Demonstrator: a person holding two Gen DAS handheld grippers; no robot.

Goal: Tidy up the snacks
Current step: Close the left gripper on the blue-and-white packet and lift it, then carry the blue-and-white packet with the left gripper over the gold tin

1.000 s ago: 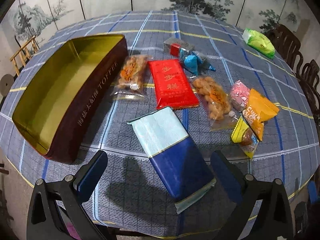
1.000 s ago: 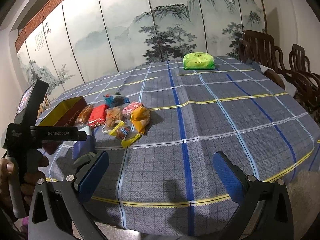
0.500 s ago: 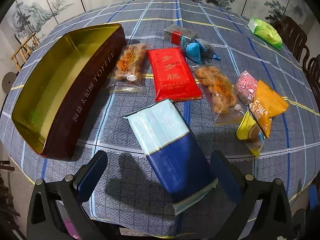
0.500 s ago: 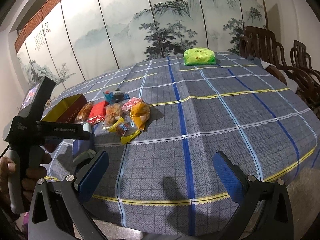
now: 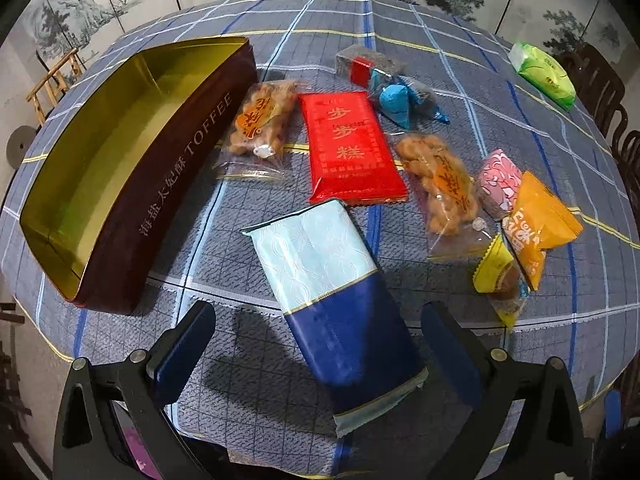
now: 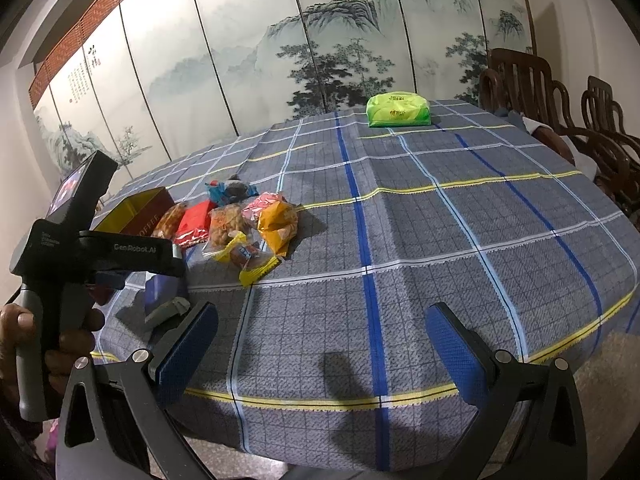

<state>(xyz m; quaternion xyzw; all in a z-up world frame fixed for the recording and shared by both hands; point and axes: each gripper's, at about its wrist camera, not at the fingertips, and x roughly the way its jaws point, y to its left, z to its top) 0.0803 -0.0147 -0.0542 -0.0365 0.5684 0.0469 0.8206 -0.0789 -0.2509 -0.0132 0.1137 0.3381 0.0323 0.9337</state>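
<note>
- Left wrist view: the left gripper has its jaws wide apart, straddling the near, dark end of the blue-and-pale packet, which lies flat on the tablecloth between them, untouched. That line-up suggests it is the first pick. The open toffee tin sits ahead and left of the jaws, likely the destination. The red packet and other snacks lie ahead and right.
- Right wrist view: the right gripper also has its jaws spread, holding nothing, over bare cloth; the snack cluster lies ahead-left, a green packet far ahead. It seems parked clear.
</note>
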